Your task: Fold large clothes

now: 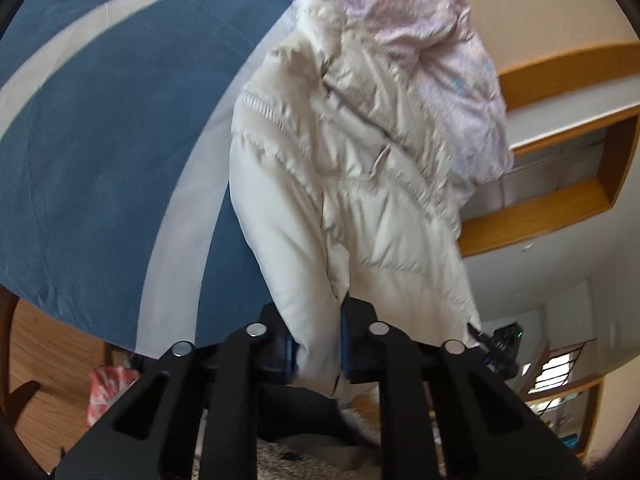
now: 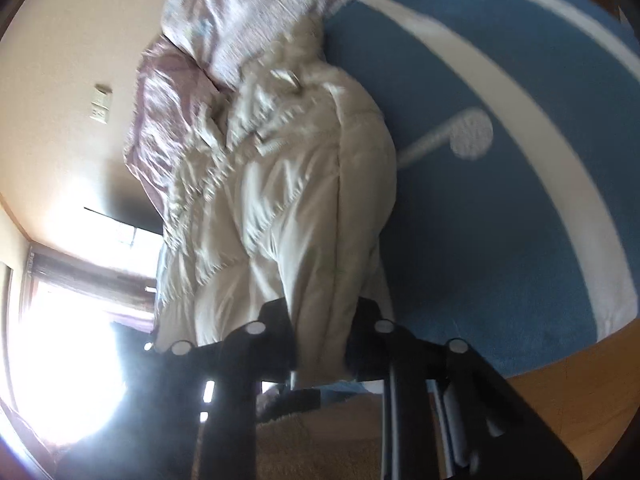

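Left gripper (image 1: 318, 354): fingers closed on a fold of the cream puffer jacket (image 1: 352, 184), fabric pinched between the blue pads (image 1: 286, 356). Right gripper (image 2: 320, 344): fingers also clamped on a bunched edge of the jacket (image 2: 296, 216); pads hidden by cloth.

Jacket runs from both grips away across the bed, quilted panels creased, far end lying against a crumpled pink duvet (image 1: 420, 36). It sits on a blue bedspread (image 1: 100, 140) with wide white stripes and a white dot-and-stem print (image 2: 470, 136).

Containers: wall-mounted wooden shelf (image 1: 560, 200) in the left view, contents too small to make out.

Edges: bedspread's near edge curves off just beside both grippers, wood floor (image 2: 560, 400) below it. Broad bare bedspread lies beside the jacket.

Hard to read: right view is motion-blurred, window (image 2: 60, 340) blown out. Pink patterned item (image 1: 106, 392) on the floor, unidentifiable. Jacket's lower hem cut off behind the fingers.
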